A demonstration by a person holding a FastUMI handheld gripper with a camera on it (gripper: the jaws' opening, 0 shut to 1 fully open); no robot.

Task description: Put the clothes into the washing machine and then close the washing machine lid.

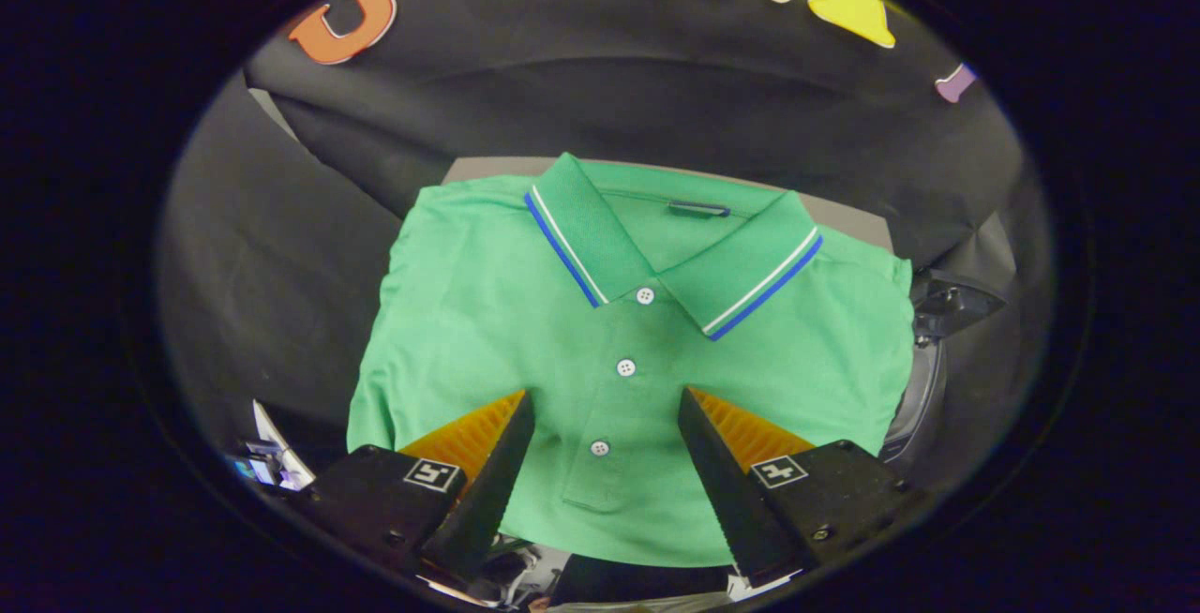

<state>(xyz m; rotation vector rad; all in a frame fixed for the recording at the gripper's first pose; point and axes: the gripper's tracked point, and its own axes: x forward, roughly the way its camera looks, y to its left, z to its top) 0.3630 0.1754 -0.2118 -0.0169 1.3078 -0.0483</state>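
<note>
We saw a green polo shirt (525, 313) lying folded and flat on a grey worktop (844, 217), its striped collar turned toward the black cloth wall. Our gripper (606, 402) was spread wide above the lower part of the shirt, holding nothing. The button placket (614, 407) lay between the two fingers, and the collar lay beyond them.

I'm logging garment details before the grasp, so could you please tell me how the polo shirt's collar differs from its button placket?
The collar lies beyond the open gripper, spread in two flaps, edged with blue and white stripes. The placket runs straight down the green polo shirt between the fingers, plain-edged, carrying three white buttons; the collar carries none. Both are the same green.
</note>
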